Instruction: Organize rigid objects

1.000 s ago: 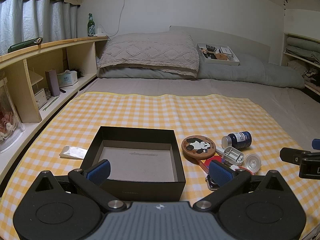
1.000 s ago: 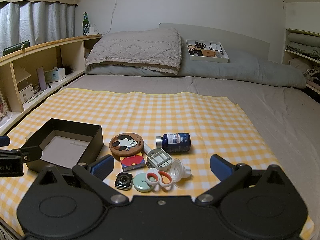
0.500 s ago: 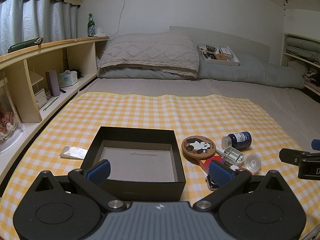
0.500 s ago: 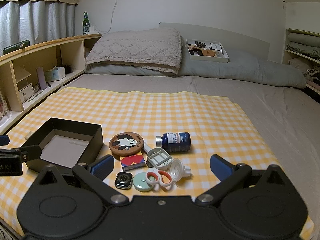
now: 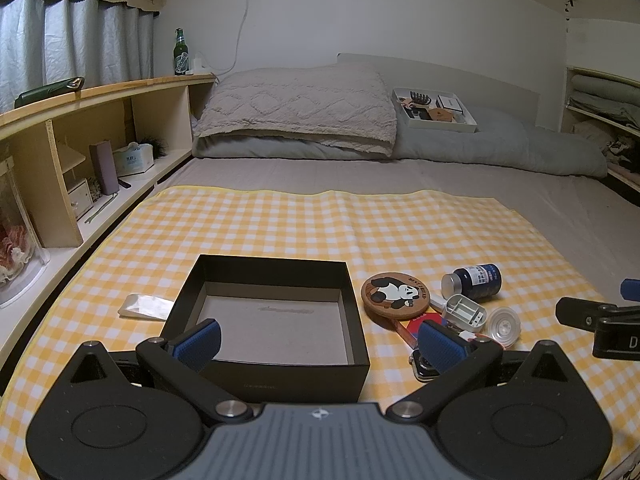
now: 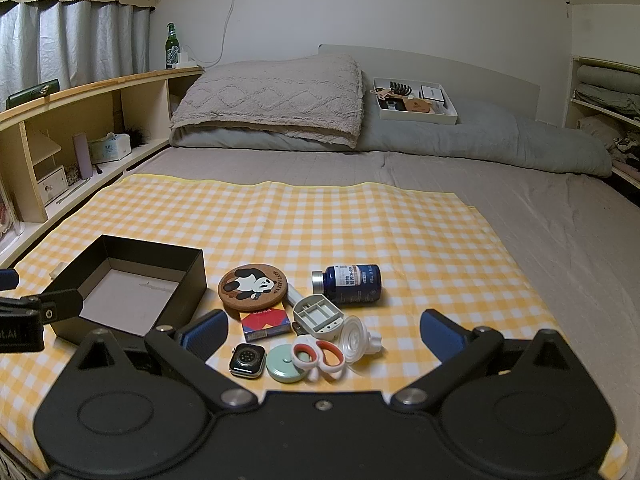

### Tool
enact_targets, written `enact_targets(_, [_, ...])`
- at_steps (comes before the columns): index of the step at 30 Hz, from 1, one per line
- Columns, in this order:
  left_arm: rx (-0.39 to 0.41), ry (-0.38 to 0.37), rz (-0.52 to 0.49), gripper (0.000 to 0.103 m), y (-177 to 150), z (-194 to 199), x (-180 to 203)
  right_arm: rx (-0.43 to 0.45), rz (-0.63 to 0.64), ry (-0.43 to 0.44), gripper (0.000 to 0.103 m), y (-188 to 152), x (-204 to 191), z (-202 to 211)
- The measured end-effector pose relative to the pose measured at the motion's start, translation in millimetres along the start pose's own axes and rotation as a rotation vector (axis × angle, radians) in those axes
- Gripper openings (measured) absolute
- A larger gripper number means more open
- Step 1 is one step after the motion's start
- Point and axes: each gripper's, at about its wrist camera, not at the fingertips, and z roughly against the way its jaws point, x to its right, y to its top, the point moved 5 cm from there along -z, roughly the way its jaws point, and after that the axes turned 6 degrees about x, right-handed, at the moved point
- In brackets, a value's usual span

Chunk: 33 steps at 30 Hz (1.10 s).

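Note:
An empty black box sits on the yellow checked cloth. Right of it lies a cluster: a panda coaster, a blue bottle, a red card box, a grey plastic case, a smartwatch, a green round tin, orange-handled scissors and a clear cap. My left gripper hovers open over the box's near wall. My right gripper hangs open just above the cluster's near side.
A flat white packet lies left of the box. Wooden shelves run along the left. A pillow and a white tray of small things lie at the bed's head. Grey sheet stretches to the right.

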Motion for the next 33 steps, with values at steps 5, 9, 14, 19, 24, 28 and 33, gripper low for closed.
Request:
enact_targets(5, [0.0,0.0,0.0,0.103,0.0,0.1,-0.1,0.0,0.0,0.0,0.103,0.0,0.1,0.3])
enact_targets(9, [0.001,0.0,-0.001,0.103,0.0,0.0,0.1,0.0,0.0,0.0,0.103,0.2,0.2,0.4])
enact_targets(14, [0.001,0.0,-0.001,0.103,0.1,0.0,0.0,0.0,0.0,0.0,0.103,0.4,0.4,0.6])
enact_targets(19, [0.002,0.002,-0.003,0.103,0.2,-0.1,-0.2,0.0,0.001,0.0,0.103,0.6,0.5,0.9])
enact_targets(24, [0.004,0.003,-0.004,0.103,6.1,3.3,1.0,-0.001,0.001,0.0,0.103,0.6,0.1,1.3])
enact_targets(28, [0.008,0.004,-0.004,0.103,9.3,2.2,0.1,0.0,0.0,-0.001,0.103,0.7,0.2,1.7])
enact_targets(33, [0.024,0.007,-0.007,0.103,12.0,3.9,1.3,0.002,-0.007,-0.002,0.103,1.7,0.8,2.0])
